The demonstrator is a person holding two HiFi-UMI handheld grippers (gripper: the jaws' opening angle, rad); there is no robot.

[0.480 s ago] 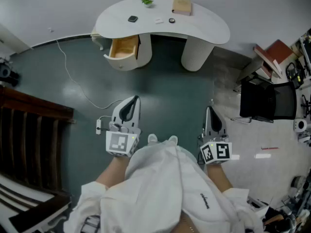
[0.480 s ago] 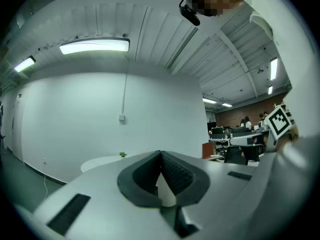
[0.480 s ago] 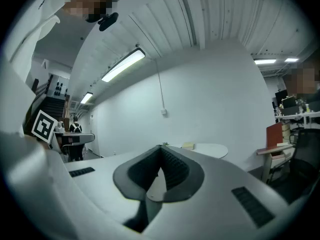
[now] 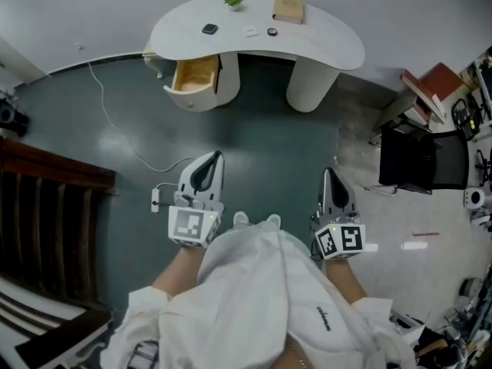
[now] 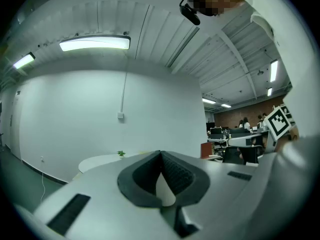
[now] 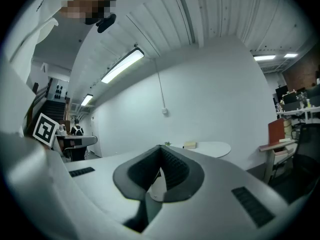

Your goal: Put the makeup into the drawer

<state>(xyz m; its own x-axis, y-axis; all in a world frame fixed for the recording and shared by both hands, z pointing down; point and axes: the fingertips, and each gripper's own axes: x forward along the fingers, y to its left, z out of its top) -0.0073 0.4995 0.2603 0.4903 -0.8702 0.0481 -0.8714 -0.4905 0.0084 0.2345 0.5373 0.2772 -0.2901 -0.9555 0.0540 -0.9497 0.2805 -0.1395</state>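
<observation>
Far ahead stands a white curved table [image 4: 323,48] with a wooden drawer [image 4: 196,75] pulled open under its left end. On the tabletop lie a dark compact [image 4: 210,29], a small white item [image 4: 251,32] and a small round piece [image 4: 271,31]. My left gripper [image 4: 215,157] and right gripper [image 4: 330,174] are held level over the dark floor, well short of the table. In the left gripper view the left gripper [image 5: 161,153] is shut and empty. In the right gripper view the right gripper [image 6: 161,148] is shut too, with nothing between its pads.
A small plant [image 4: 232,1] and a tan box [image 4: 288,10] sit at the table's back. A white cable with a power strip [image 4: 156,198] lies on the floor to the left. Dark wooden furniture [image 4: 46,206] stands at left, a black chair [image 4: 423,160] at right.
</observation>
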